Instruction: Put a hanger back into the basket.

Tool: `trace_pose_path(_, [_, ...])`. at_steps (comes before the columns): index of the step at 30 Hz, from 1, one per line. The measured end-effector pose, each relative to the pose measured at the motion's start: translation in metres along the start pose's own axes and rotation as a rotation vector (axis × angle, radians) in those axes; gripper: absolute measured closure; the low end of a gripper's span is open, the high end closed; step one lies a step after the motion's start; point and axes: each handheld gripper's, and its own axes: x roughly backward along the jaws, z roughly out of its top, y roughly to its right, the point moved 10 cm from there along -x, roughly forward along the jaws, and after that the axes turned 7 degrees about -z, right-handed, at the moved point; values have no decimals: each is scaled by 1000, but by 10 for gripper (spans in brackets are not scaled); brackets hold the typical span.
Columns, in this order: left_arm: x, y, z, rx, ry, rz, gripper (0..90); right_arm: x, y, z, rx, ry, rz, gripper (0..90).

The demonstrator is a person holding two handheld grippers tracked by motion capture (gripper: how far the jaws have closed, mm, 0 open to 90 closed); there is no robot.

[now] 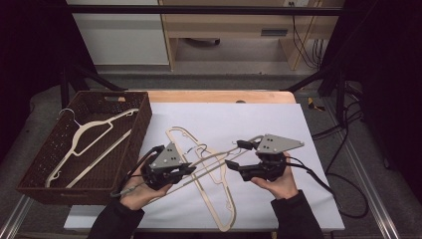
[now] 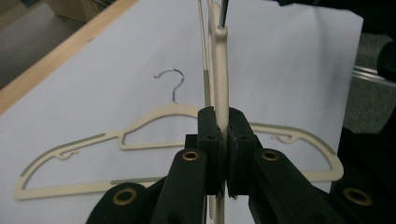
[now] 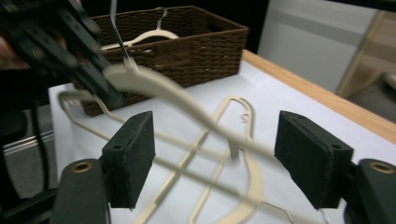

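A cream hanger (image 1: 214, 158) is held off the table, and my left gripper (image 1: 186, 170) is shut on one end of it. In the left gripper view the pads of the left gripper (image 2: 222, 135) pinch the cream hanger (image 2: 219, 60) edge-on. My right gripper (image 1: 234, 154) stands open at the hanger's other end. In the right gripper view the hanger (image 3: 159, 86) passes between the wide jaws of the right gripper (image 3: 215, 158) without touching either pad. A second cream hanger (image 1: 219, 199) lies flat on the white sheet (image 1: 278, 119) below.
A brown wicker basket (image 1: 139, 129) stands at the left with another cream hanger (image 1: 94, 134) inside. The table's wooden edge (image 1: 219, 95) runs along the back. Black cables trail off to the right of the sheet.
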Motion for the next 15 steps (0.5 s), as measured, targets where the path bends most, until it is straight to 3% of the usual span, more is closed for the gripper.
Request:
trace_pose_path(3, [18, -8, 11, 33, 38, 37, 863, 11, 5, -5, -25, 3, -30, 247])
trace_pose_path(7, [43, -20, 26, 59, 74, 73, 863, 13, 10, -24, -29, -50, -83, 177])
trace_pose_path(11, [71, -30, 38, 58, 93, 75, 863, 12, 16, -37, -59, -72, -129, 112])
trace_pose_path(12, [71, -30, 38, 58, 93, 75, 863, 12, 16, -37, -59, -72, -129, 112])
trace_pose_path(13, [87, -37, 43, 59, 102, 73, 862, 12, 20, -43, -83, -81, -148, 84])
trace_pose_path(15, [103, -46, 45, 73, 112, 77, 863, 12, 24, -48, -104, -90, -169, 68])
